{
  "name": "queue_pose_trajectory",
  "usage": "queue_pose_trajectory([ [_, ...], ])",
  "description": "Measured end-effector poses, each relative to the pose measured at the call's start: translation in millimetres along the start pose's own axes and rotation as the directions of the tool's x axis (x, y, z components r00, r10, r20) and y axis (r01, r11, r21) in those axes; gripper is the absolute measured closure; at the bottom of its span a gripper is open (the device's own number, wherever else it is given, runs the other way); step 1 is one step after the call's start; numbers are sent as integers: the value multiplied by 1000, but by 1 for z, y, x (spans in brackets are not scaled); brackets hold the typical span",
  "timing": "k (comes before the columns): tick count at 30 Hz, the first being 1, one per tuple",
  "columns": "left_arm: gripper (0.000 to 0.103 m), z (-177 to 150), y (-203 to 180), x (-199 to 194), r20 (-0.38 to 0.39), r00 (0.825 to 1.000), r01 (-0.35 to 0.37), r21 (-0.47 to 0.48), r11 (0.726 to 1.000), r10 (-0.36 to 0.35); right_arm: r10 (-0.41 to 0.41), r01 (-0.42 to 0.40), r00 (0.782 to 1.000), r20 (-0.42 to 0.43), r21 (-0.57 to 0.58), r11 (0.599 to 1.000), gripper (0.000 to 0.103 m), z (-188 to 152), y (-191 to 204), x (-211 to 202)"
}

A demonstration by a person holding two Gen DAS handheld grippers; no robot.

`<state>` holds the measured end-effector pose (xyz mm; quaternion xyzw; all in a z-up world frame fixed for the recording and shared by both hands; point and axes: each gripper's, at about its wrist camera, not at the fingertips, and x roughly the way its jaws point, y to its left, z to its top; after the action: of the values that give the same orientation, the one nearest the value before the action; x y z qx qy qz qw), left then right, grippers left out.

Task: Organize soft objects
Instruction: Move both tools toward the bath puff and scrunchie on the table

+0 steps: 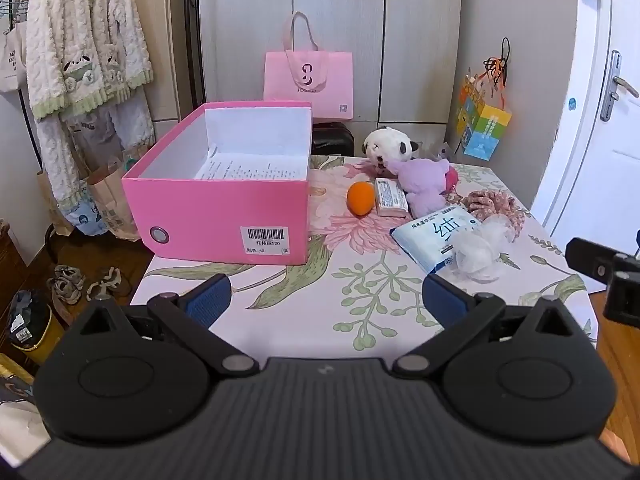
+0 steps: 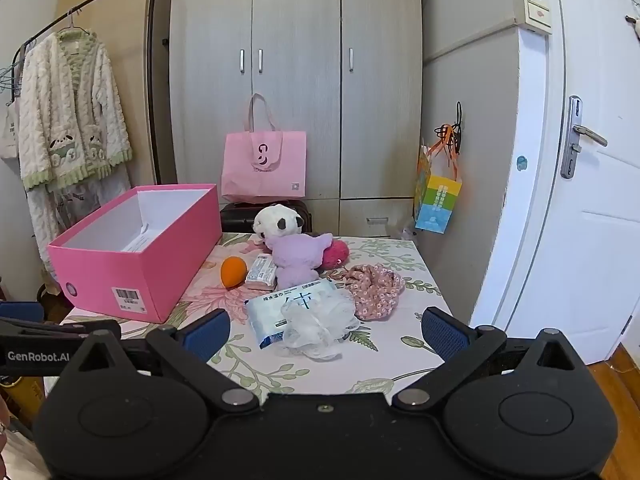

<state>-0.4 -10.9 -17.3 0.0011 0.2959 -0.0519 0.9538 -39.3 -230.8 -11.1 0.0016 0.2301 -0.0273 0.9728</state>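
Plainly, GenRobot.AI on left gripper (image 2: 24, 322), jaws wide apart, right gripper (image 2: 326, 330) likewise, barcode label (image 1: 265, 240) on pink box (image 1: 216, 216)

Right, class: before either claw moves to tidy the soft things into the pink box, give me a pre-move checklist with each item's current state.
1. Pink cardboard box open-topped: ok.
2. Box free of soft items, only paper inside: ok.
3. Left claw open, empty: ok.
4. Right claw open, empty: ok.
5. White mesh pouf unobstructed on top of the wipes pack: ok.
6. Purple plush toy free of the panda plush: cannot tell.
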Motion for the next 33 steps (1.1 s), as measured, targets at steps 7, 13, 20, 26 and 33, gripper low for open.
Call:
queue_pose_trajectory([
  [7,0,0,4,-5,25,1000,-7,13,1000,7,2,-2,1000,10,-15,1000,0,-1,2,-2],
  [13,0,-2,4,-5,34,999,-17,22,1000,16,9,-8,1000,15,-20,1000,0,-3,1,-2],
  [20,0,-3,2,-6,44,999,-19,31,999,18,15,-14,999,29,-39,999,0,-2,4,-4],
  [26,0,-3,0,-6,49,999,-20,41,999,18,18,-18,1000,22,-34,999,0,-2,3,-5],
  [33,0,-3,-1,-7,50,999,-24,36,999,22,19,-18,999,30,-17,1000,0,-3,1,-2],
])
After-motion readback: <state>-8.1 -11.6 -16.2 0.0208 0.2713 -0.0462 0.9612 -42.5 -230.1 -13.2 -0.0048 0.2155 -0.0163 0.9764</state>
